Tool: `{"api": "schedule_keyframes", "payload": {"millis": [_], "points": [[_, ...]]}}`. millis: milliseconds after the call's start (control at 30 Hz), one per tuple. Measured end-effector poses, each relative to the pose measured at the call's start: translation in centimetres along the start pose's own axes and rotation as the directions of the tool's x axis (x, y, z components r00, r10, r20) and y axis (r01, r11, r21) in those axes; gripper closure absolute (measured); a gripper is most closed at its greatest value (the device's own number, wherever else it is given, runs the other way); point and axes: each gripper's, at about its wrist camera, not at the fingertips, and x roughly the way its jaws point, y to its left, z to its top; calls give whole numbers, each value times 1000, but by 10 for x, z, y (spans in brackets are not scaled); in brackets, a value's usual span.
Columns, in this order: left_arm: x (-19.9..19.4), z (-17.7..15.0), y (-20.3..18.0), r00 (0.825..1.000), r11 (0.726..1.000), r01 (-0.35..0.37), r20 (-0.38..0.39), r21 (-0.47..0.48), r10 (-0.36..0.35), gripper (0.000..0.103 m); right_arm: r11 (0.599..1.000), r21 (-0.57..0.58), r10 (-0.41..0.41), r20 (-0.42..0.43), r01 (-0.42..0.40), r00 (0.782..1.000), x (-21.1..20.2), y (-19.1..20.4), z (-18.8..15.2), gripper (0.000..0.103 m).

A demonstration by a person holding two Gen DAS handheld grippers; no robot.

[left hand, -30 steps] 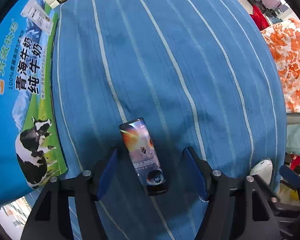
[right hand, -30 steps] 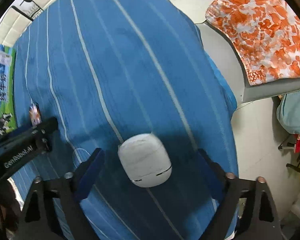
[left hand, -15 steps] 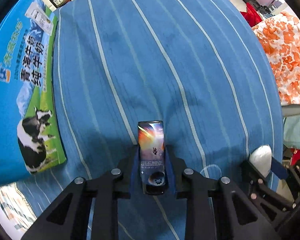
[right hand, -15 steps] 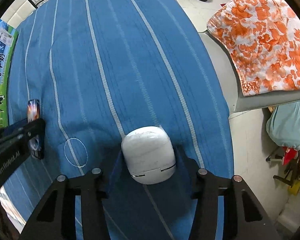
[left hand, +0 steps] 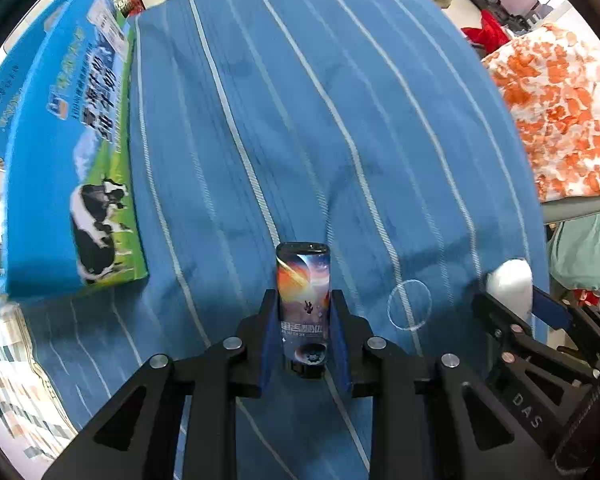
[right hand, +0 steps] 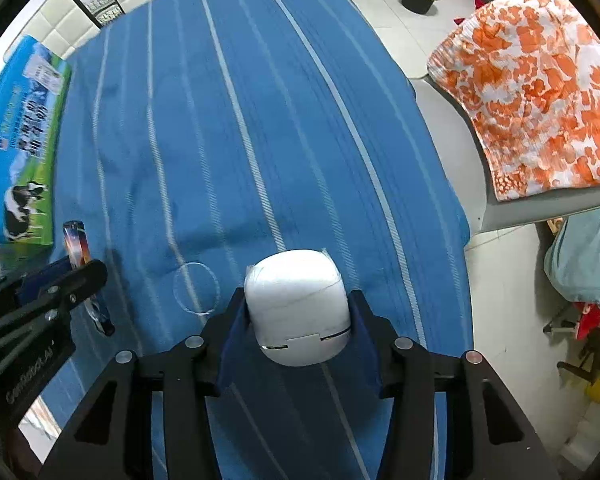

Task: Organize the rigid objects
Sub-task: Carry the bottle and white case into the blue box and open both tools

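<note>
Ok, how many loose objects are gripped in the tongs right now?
2. A slim space-print can is clamped in the left tongs; a rounded white gadget is clamped in the right tongs. Both are over the striped blue cloth. No others visible.

Bright even daylight, soft shadows on the cloth (left hand: pixel 340 120), heavy fisheye bending, dark blurred corners

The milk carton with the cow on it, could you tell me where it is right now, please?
The milk carton lies along the left edge of the blue striped cloth in both wrist views, left of the can held in the left tool.
</note>
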Motion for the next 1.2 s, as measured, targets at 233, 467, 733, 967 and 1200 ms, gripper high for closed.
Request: {"api": "schedule_keyframes", "payload": {"millis": [233,467,733,967,1200], "points": [[-43,-9,9,997,999,38,74,17,-39,81,999,-17,47,74,-46,996,-44,9,2,52],[-108,-18,45,977,996,90,191,9,-91,81,991,-69,127,174,-117,976,-116,39,6,53],[-172,-15,118,944,991,126,312,-46,-106,81,967,-154,235,249,-202,939,-182,125,13,53],[-193,-24,203,929,991,68,369,-115,-21,81,945,-221,295,263,-240,919,-200,224,12,53],[-199,-25,272,916,984,19,397,-174,52,81,941,-255,285,244,-222,927,-185,293,16,53]]}}
